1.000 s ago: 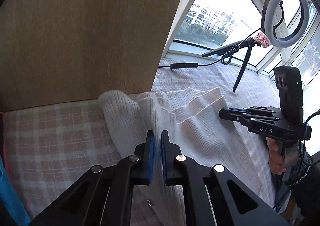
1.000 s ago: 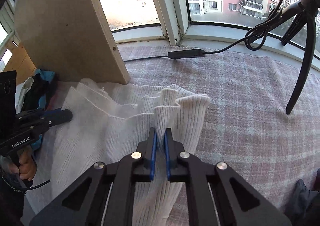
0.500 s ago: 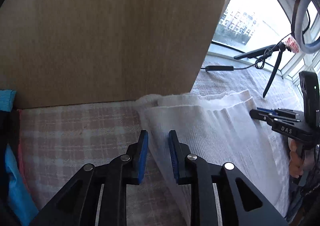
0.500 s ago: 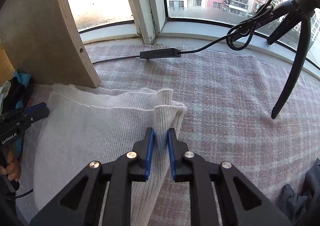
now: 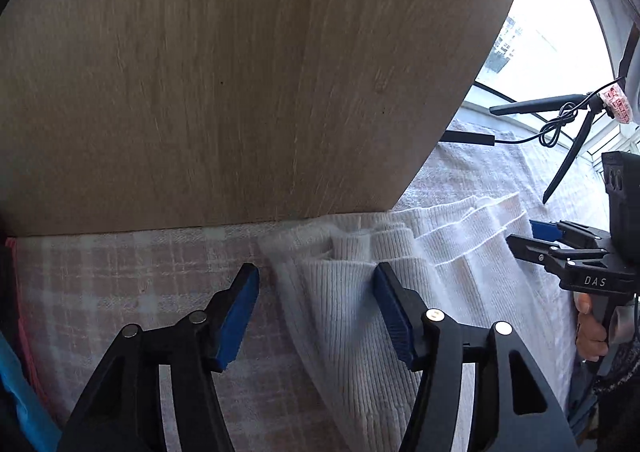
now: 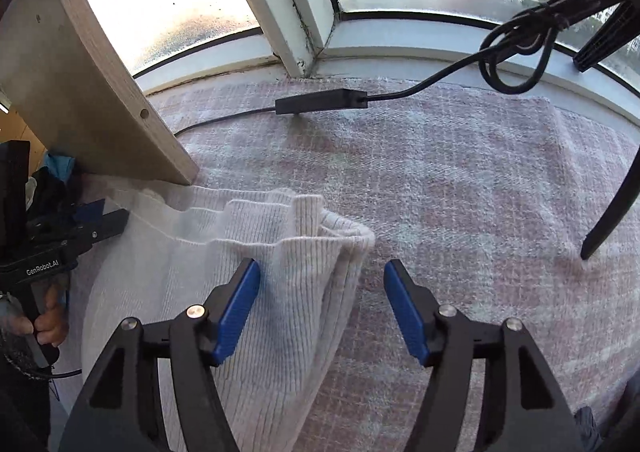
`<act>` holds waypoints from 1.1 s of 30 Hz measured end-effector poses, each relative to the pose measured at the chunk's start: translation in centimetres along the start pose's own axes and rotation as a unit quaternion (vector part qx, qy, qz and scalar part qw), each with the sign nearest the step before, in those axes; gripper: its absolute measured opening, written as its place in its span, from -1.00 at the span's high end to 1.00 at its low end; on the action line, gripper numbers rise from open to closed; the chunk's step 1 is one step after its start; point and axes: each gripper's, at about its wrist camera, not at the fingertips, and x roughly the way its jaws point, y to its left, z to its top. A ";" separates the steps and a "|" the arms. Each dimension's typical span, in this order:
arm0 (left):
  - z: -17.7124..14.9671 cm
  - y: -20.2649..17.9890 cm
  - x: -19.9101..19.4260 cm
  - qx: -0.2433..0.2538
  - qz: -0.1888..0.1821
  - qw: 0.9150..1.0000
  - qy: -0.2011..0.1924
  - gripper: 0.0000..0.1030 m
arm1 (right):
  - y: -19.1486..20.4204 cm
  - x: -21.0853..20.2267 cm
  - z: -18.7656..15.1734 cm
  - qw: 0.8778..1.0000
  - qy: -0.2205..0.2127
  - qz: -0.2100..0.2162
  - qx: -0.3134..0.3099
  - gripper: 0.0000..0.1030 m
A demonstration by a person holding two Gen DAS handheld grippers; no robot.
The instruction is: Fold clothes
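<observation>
Since a second ago both claws have let go of the white knit garment (image 5: 360, 304): each then pinched a corner of it, and their jaws have just been opening, so the blue pads now stand apart with no pad pressing the cloth. The wooden panel (image 5: 240, 71) has also grown larger ahead of the left claw (image 5: 316, 308).

The garment lies on the pink checked cloth (image 6: 460, 179) covering the worktop. In the left wrist view its bunched corner sits between the left claw's fingers, nearer the right-hand pad, just short of the panel's lower edge. In the right wrist view the other corner (image 6: 304, 244) stands up in loose folds just ahead of the right claw (image 6: 322, 308), toward its left-hand pad, with bare checked cloth before the other pad. A black cable (image 6: 320, 101) lies well beyond, by the window sill.
</observation>
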 end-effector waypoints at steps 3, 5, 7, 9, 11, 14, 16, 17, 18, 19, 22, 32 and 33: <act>0.5 0.8 0.7 -0.014 -0.037 0.999 0.003 -0.14 | -0.7 0.2 0.3 1.000 0.000 0.027 0.005 -0.20; 0.6 0.7 0.8 -0.009 -0.041 0.999 0.000 0.01 | -0.7 0.4 0.4 0.999 0.003 0.039 0.008 0.26; 0.4 0.0 0.6 0.005 -0.056 0.998 -0.001 0.51 | -0.3 0.4 0.2 0.999 0.004 0.051 0.002 0.52; 0.2 -0.6 0.1 0.015 -0.055 0.998 -0.008 0.66 | 0.6 0.1 0.0 0.999 -0.005 0.039 -0.018 0.66; 0.0 -1.1 -1.1 0.019 -0.055 0.998 -0.015 0.70 | 1.3 -0.8 -0.3 0.999 -0.017 0.028 -0.027 0.70; -0.7 -1.3 -4.5 0.016 -0.071 0.997 -0.034 0.71 | 2.1 -3.7 -0.9 0.998 -0.046 0.038 -0.020 0.72; -1.4 -1.6 -7.6 0.018 -0.083 0.995 -0.052 0.72 | 2.7 -6.5 -1.5 0.996 -0.070 0.049 -0.014 0.73; -1.9 -1.8 -9.5 0.021 -0.089 0.994 -0.062 0.72 | 3.1 -8.0 -2.0 0.995 -0.083 0.054 -0.014 0.73; -2.4 -2.2 -11.6 0.025 -0.095 0.992 -0.073 0.72 | 3.7 -9.7 -2.5 0.994 -0.097 0.056 -0.017 0.73; -2.9 -2.6 -13.8 0.030 -0.100 0.991 -0.084 0.72 | 4.4 -11.4 -2.8 0.992 -0.111 0.059 -0.021 0.73; -4.1 -4.0 -20.5 0.051 -0.119 0.983 -0.129 0.73 | 6.6 -17.3 -4.4 0.984 -0.163 0.055 -0.039 0.74; -18.3 -9.3 -30.3 0.153 -0.102 0.967 -0.174 0.71 | 10.6 -25.9 -19.2 0.967 -0.244 0.009 -0.068 0.73; -21.0 -9.0 -29.3 0.160 -0.108 0.970 -0.149 0.69 | 10.4 -24.9 -21.7 0.972 -0.225 0.017 -0.066 0.72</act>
